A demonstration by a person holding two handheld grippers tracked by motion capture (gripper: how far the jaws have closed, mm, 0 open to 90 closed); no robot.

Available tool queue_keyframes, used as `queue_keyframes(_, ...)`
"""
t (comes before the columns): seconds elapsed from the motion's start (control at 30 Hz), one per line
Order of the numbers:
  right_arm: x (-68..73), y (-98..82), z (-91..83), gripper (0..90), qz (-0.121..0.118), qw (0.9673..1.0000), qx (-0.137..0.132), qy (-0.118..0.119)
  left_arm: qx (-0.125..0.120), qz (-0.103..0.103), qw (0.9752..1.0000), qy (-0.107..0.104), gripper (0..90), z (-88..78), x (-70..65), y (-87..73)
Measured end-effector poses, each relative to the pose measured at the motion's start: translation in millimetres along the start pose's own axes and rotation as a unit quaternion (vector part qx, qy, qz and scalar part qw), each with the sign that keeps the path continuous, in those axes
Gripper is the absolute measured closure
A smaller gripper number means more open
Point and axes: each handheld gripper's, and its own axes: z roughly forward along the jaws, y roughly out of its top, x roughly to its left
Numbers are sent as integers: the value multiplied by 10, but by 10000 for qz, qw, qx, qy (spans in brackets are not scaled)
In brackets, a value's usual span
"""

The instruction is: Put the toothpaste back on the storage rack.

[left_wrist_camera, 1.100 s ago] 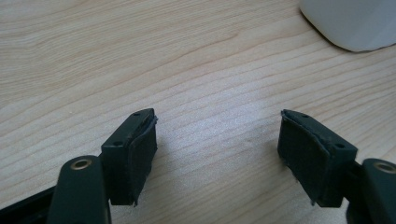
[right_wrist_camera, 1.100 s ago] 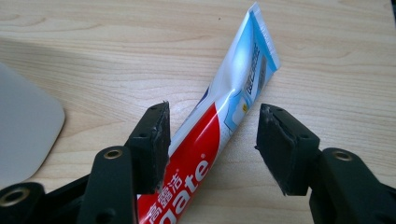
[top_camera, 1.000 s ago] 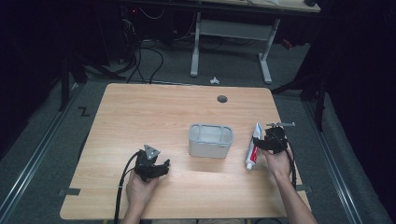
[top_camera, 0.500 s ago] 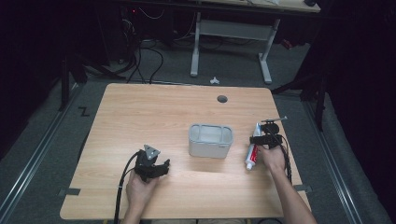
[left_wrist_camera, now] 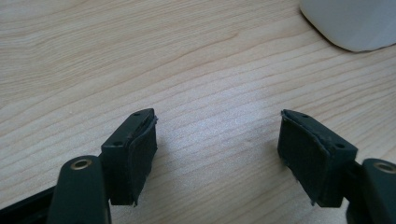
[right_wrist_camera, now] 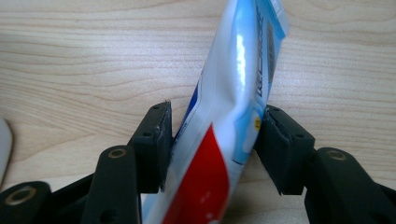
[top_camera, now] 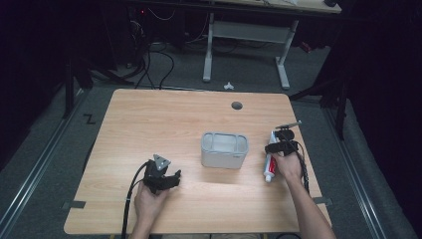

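Note:
A white, red and blue toothpaste tube (top_camera: 269,169) lies on the right side of the wooden table (top_camera: 164,124). My right gripper (top_camera: 271,148) is over its upper part. In the right gripper view both pads (right_wrist_camera: 156,140) press on the sides of the tube (right_wrist_camera: 233,70), so my right gripper (right_wrist_camera: 215,135) is shut on it. A grey open box (top_camera: 224,149) stands at the table's middle. My left gripper (top_camera: 170,179) rests near the front left, open (left_wrist_camera: 217,140) over bare wood, with the box's corner (left_wrist_camera: 355,23) ahead to its right.
A round cable hole (top_camera: 237,105) sits near the table's far edge. Beyond the table are a white desk frame (top_camera: 244,35) and cables on the dark floor. Cables trail from both grippers toward the front edge.
My right gripper has shifted a little left over the toothpaste tube and shut on it. The left gripper and the box have not moved.

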Motion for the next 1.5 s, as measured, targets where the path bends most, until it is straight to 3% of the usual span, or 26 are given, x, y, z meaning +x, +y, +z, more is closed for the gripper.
queue_keyframes(0.17,12,-13,11,510,17,10000,-56,-8,0,1,10000,0,288,0,0,0)
queue_keyframes(0.47,47,-18,16,668,-14,10000,-4,84,1,1,10000,-3,287,-2,-1,-1)
queue_keyframes(0.87,63,-50,-68,689,-264,9996,-44,100,2,4,10000,-3,287,-1,-1,-1)
queue_keyframes(1.17,34,-88,-244,690,-399,9986,-287,216,0,2,10000,-2,287,-1,-1,-1)
queue_keyframes(1.5,62,-123,-453,691,-649,9952,-601,410,-2,2,10000,-2,287,0,-1,-1)
